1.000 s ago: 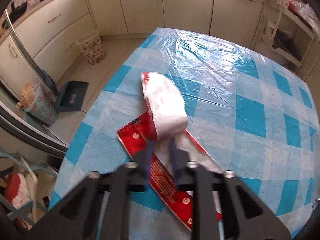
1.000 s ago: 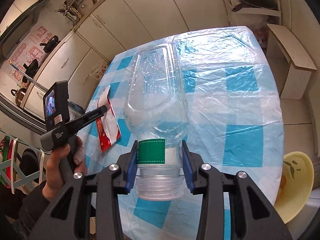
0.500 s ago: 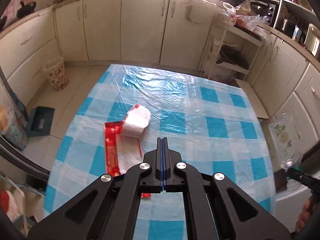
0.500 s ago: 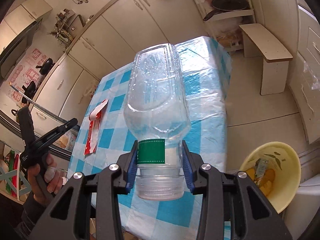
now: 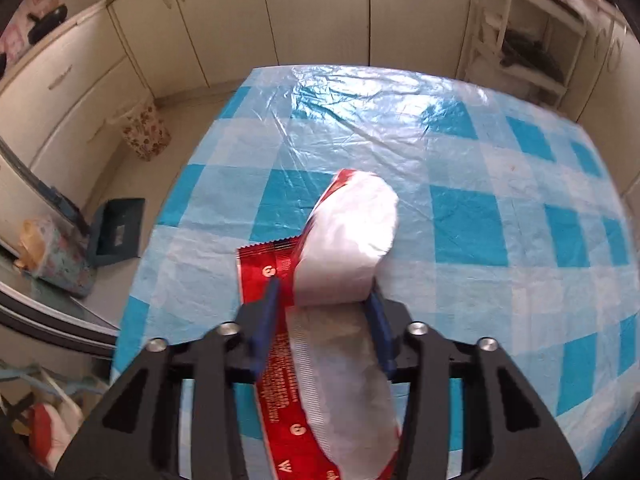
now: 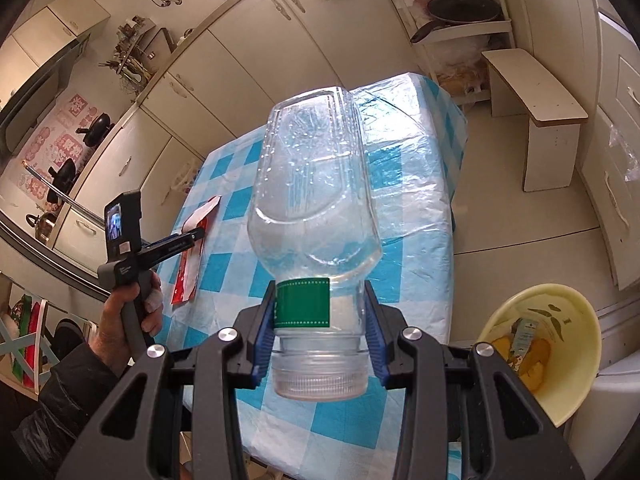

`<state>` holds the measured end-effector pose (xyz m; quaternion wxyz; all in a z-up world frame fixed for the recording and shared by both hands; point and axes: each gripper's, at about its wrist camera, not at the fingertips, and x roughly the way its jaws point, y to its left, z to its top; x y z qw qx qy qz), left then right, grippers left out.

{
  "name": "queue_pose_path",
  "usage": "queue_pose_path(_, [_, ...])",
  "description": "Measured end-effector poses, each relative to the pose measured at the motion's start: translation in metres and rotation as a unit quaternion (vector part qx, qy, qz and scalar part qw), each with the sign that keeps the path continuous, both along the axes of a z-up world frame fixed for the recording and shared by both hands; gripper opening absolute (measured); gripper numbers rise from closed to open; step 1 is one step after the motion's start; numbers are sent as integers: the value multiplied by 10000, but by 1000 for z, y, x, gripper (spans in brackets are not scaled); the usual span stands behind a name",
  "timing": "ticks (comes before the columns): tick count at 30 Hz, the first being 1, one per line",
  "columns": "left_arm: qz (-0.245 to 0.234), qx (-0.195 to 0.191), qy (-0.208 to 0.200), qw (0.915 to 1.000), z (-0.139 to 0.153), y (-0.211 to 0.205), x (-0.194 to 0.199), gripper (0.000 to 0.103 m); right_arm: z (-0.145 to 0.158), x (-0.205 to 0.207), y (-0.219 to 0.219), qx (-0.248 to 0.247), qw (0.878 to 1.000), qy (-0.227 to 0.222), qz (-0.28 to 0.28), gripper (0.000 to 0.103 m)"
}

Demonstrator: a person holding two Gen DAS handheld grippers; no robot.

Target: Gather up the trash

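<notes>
A red and white snack wrapper lies on the blue checked tablecloth, its far end curled up. My left gripper is open, its blue fingers on either side of the wrapper's curled white part, low over the table. The wrapper also shows in the right wrist view, with the left gripper over it. My right gripper is shut on the neck of a clear plastic bottle with a green label, held above the table's near edge.
A yellow bin holding trash stands on the floor to the right of the table. A small floral basket and a dark dustpan sit on the floor to the left. Cabinets line the walls. A white bench stands by the far right.
My left gripper was shut and high above the table half a second ago; now it is open and low around the wrapper. The right gripper with the bottle shifted slightly.
</notes>
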<state>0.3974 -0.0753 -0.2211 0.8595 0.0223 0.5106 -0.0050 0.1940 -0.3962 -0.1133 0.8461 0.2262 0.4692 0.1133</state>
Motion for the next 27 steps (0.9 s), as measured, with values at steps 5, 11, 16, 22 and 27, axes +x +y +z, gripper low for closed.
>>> queue_pose_path(5, [-68, -478, -108, 9988, 16, 3, -11, 2, -1, -1, -7, 1, 10000, 7, -47, 40])
queue_pose_path(11, [-662, -1279, -371, 9889, 60, -20, -50, 2, 5, -10, -16, -37, 9998, -76, -156, 40])
queue_pose_path(16, [-1359, -1673, -515, 9751, 98, -74, -95, 2, 10, -23, -44, -359, 9977, -69, -569, 40])
queue_pose_path(22, [-2191, -2020, -690, 9521, 133, -166, -143, 2, -20, -46, -99, -590, 9885, 508, -1295, 40])
queue_pose_path(27, [-2591, -2146, -551, 9401, 130, -238, -173, 2, -75, -54, -117, -731, 9768, 1524, -1312, 40])
